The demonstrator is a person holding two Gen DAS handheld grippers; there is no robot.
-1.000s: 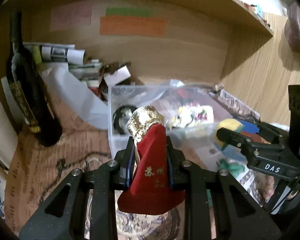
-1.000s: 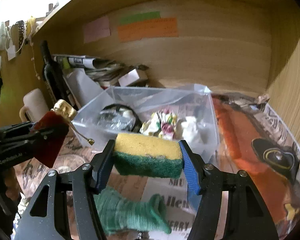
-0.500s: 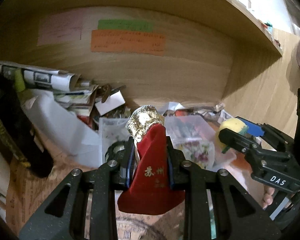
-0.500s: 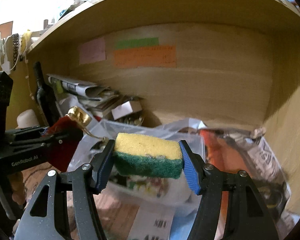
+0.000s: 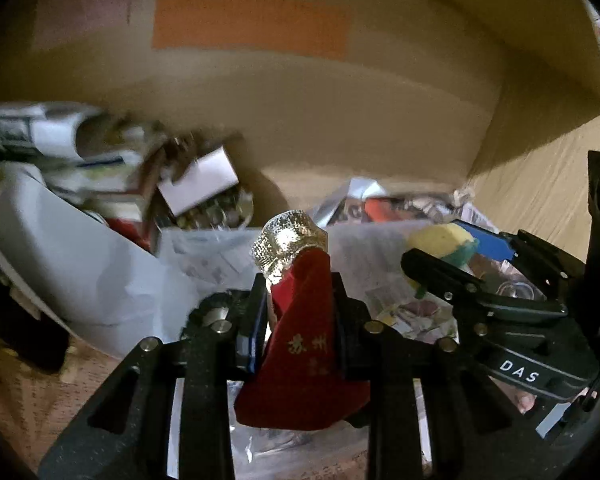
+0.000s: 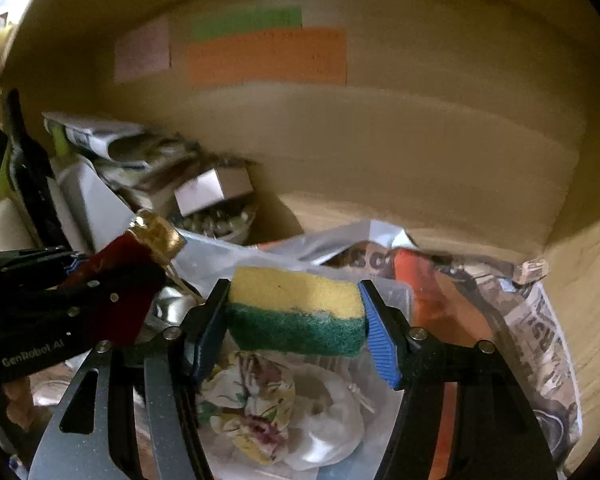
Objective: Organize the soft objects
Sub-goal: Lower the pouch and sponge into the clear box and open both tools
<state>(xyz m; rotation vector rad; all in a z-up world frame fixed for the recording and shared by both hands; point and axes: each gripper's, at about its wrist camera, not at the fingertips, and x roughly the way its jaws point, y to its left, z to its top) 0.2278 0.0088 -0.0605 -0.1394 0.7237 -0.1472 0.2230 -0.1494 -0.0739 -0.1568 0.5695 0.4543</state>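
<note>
My left gripper (image 5: 296, 312) is shut on a red velvet pouch (image 5: 304, 356) with a gold top, held above the clear plastic box (image 5: 204, 248). My right gripper (image 6: 294, 312) is shut on a yellow and green sponge (image 6: 296, 308), held over the same clear box (image 6: 396, 292). In that box, under the sponge, lie a floral cloth (image 6: 252, 404) and a white soft item (image 6: 328, 416). The left gripper and pouch (image 6: 116, 268) show at the left of the right wrist view. The right gripper with the sponge (image 5: 440, 240) shows at the right of the left wrist view.
Rolled papers and a small white box (image 6: 212, 188) are piled at the back left against the wooden back wall (image 6: 420, 140) with coloured notes. A dark bottle (image 6: 28, 168) stands at far left. Crumpled newspaper (image 6: 540, 328) lies at the right by the side wall.
Both grippers have moved forward and over the clear box with their objects still held. The box contents now lie directly below the sponge.
</note>
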